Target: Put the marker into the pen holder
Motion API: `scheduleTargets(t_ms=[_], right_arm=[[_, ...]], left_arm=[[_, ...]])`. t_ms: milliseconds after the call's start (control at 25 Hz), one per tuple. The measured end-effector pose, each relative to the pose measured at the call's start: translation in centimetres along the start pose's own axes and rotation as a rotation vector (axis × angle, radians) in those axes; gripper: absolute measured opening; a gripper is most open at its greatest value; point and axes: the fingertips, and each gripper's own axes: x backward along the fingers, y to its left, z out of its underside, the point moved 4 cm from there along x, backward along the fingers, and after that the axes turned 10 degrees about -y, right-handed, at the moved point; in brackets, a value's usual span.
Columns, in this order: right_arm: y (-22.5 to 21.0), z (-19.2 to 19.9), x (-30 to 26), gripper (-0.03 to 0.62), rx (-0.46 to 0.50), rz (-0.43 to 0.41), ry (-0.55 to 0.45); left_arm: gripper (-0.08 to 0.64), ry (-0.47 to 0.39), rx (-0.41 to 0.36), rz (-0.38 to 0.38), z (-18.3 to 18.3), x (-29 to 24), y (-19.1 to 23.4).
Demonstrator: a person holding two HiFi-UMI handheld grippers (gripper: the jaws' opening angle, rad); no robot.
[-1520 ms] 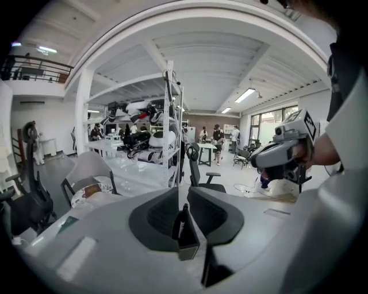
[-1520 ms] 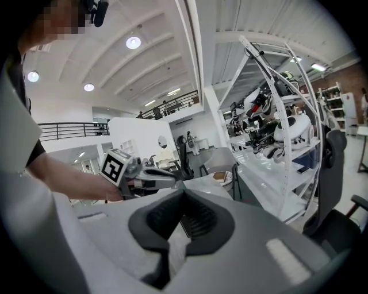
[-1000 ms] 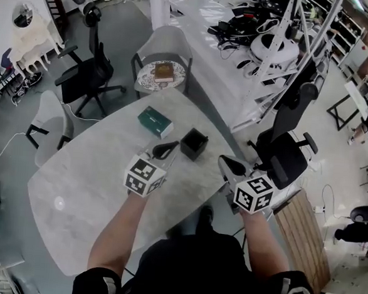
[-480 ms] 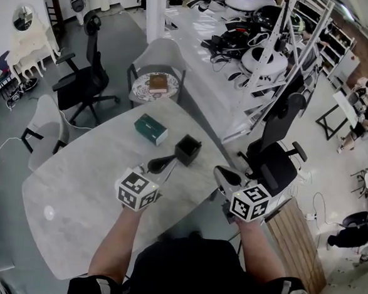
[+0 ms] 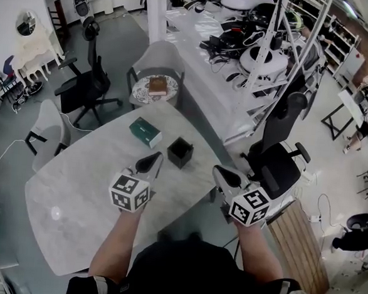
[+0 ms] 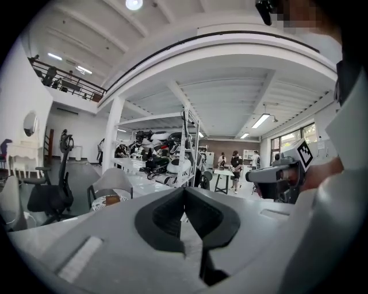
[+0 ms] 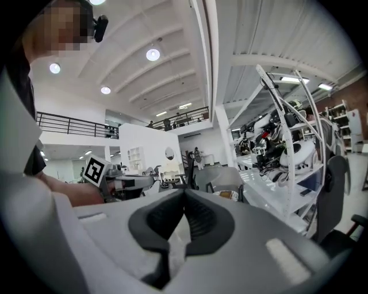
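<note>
The black square pen holder [image 5: 180,153] stands on the marbled oval table [image 5: 74,192], near its far right edge. No marker shows in any view. My left gripper [image 5: 154,159] hovers just left of the holder and nearer to me, its dark jaws shut with nothing between them; the left gripper view confirms the left gripper [image 6: 184,191] closed and empty. My right gripper [image 5: 220,173] hangs past the table's right edge, over the floor. In its own view the right gripper [image 7: 184,193] is also shut and empty.
A green box [image 5: 145,132] lies on the table behind the holder. A grey chair [image 5: 158,60] with a book on its seat stands at the far end, and a black office chair [image 5: 277,159] at the right. A white bench [image 5: 203,56] laden with gear runs behind.
The left gripper has turned from pointing at the pen holder to pointing away from me, and drawn back a little. The right gripper has barely moved. The head view has shifted slightly.
</note>
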Motion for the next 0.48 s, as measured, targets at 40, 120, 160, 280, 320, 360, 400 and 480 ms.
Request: scheduleTargets(t_ms=[40,120,160,280,320,360,400,480], right_arm=[[-0.3,-0.4,0.1,0.003,-0.002,0.000,-0.019],[-0.7,-1.0,0.3,0.002,0.005,0.001,-0.039],[-0.9,-1.1,0.4,0.002,0.013,0.001,-0.042],[-1.3,-1.0,0.6,0.002,0.016,0.003,-0.048],[-1.5,-1.0,0.7,0.002,0.013,0.005,-0.052],[-1.6,-1.0,0.7,0.002,0.011,0.007,-0.056],[-1.7,-1.0,0.6,0.002,0.010,0.008,-0.058],[-2.0,-0.9,0.4,0.002,0.009,0.009,-0.059]], left_arm=[[0.011,0.001,0.000,0.002,-0.1,-0.2,-0.1],[0.011,0.004,0.009,0.008,-0.1,-0.5,-0.4],[0.011,0.004,0.008,0.010,-0.1,-0.7,-0.6],[0.011,0.008,-0.002,0.015,-0.1,-1.0,-1.0],[0.010,0.012,-0.006,0.019,-0.1,-1.1,-1.2],[0.011,0.018,-0.011,0.023,0.0,-1.2,-1.3],[0.011,0.026,-0.016,0.026,0.0,-1.3,-1.3],[0.011,0.033,-0.025,0.028,0.0,-1.5,-1.2]])
